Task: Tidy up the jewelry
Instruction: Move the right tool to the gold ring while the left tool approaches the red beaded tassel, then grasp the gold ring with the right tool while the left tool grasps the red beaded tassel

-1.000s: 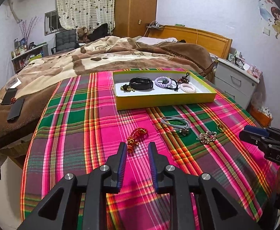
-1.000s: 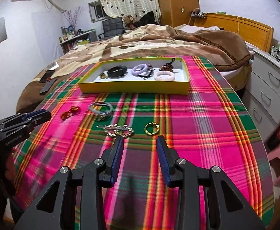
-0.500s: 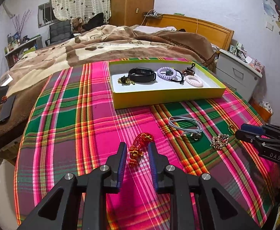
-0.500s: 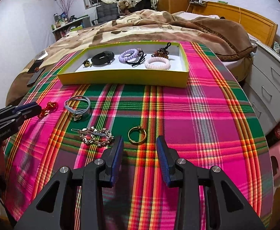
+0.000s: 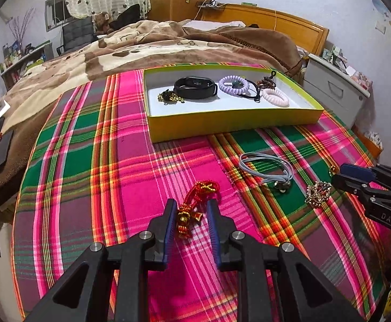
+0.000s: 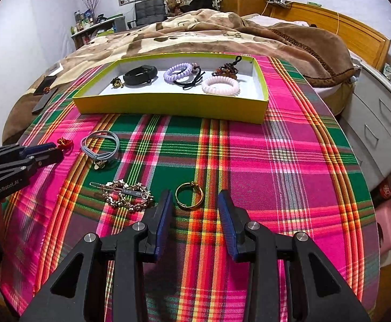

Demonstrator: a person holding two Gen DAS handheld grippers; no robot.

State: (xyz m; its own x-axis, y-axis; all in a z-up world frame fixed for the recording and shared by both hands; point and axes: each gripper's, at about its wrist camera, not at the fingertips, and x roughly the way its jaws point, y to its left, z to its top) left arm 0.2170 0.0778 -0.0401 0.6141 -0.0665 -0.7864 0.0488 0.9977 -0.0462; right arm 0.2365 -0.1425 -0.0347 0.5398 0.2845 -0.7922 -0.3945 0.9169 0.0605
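**Both tools lowered over loose pieces**

Left tool [image 5: 189,216] stood open astride the red-and-gold knotted cord charm [image 5: 192,209], pads clear. Right tool [image 6: 195,206], jaws just narrowing, bracketed the thin gold ring [image 6: 189,195] without contact. Both pieces lay on the plaid-covered desk [image 6: 289,166], presumably bound for the yellow-walled tray [image 6: 168,107].

Both grippers tilt steeply downward. The left gripper [image 5: 189,216] holds its fingers [image 5: 168,225] apart, pads touching nothing. At its 3 o'clock, the right gripper [image 6: 194,205] has just been closing, fingers [image 6: 228,225] parted, gripping nothing.
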